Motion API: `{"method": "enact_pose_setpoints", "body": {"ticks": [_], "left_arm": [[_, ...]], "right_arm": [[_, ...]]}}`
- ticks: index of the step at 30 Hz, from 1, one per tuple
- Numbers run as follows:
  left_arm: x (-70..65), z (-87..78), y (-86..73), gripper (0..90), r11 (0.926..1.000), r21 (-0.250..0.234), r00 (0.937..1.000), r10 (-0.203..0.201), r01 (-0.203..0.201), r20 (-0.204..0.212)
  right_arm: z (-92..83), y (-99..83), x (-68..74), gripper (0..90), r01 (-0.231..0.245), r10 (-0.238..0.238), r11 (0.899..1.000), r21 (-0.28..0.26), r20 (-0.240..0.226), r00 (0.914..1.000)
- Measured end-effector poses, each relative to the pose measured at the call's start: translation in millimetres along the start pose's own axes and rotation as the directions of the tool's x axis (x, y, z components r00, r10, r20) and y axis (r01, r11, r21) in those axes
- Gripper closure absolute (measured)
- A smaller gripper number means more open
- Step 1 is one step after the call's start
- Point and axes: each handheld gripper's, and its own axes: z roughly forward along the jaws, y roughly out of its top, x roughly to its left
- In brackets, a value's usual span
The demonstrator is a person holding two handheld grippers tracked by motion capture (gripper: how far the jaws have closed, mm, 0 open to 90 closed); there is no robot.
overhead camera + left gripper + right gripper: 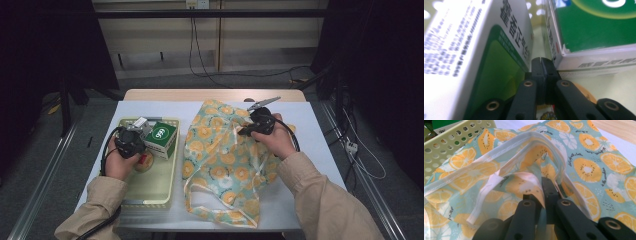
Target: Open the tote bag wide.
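Two boxes flank my closed, empty left claw (541,61); I'd open it around the green box (163,139) while my right claw (543,185) pinches the bag's rim (524,178).

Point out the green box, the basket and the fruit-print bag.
green box (162,136), high view, on its green top face.
basket (150,187), high view, on its bare floor.
bag (225,160), high view, on the middle of the cloth.

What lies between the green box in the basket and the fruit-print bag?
In the high view, just the basket's perforated right wall and a thin strip of white table cover lie between the green box and the bag.
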Motion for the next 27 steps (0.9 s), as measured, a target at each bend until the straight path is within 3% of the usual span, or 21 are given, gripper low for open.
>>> {"method": "enact_pose_setpoints", "body": {"ticks": [2, 6, 10, 12, 16, 24, 27], "left_arm": [[-2.5, 0.7, -1.5, 89.7, 0.9995, 0.030, 0.9996, -0.005, 0.004, 0.027], [-8.4, -2.5, -6.4, 90.0, 0.9994, 0.026, 0.9948, -0.023, 0.021, 0.099], [-11.4, -10.5, -11.3, 86.7, 1.0000, 0.000, 0.9940, 0.003, -0.003, 0.109], [-11.3, -17.4, -13.6, 78.7, 0.9997, -0.021, 0.9947, 0.013, -0.011, 0.102], [-8.1, -28.5, -19.7, 51.2, 0.9988, -0.048, 0.9953, -0.009, 0.014, 0.096], [-18.8, -32.4, -23.1, 24.6, 0.9994, 0.000, 0.9954, 0.036, -0.036, 0.089], [-20.4, -33.1, -25.2, 20.4, 0.9987, -0.003, 0.9961, 0.052, -0.052, 0.072]], "right_arm": [[-0.1, 0.0, 0.6, 88.7, 0.002, -0.002, 1.000, 0.000, -0.001, 1.0000], [-0.7, -0.1, 1.5, 88.7, 0.005, -0.005, 1.000, 0.000, -0.003, 1.0000], [-1.1, 0.1, 3.1, 88.6, 0.009, -0.009, 1.000, -0.002, -0.001, 1.0000], [-1.5, 0.2, 4.0, 88.6, 0.010, -0.010, 1.000, -0.003, -0.005, 0.9999], [-1.3, -0.9, 5.0, 88.5, 0.012, -0.012, 1.000, -0.004, -0.008, 0.9999], [-1.1, -0.1, 8.8, 88.5, 0.017, -0.018, 1.000, -0.004, -0.019, 0.9997], [-1.3, -0.4, 9.7, 88.5, 0.020, -0.020, 1.000, -0.003, -0.019, 0.9996]]}}
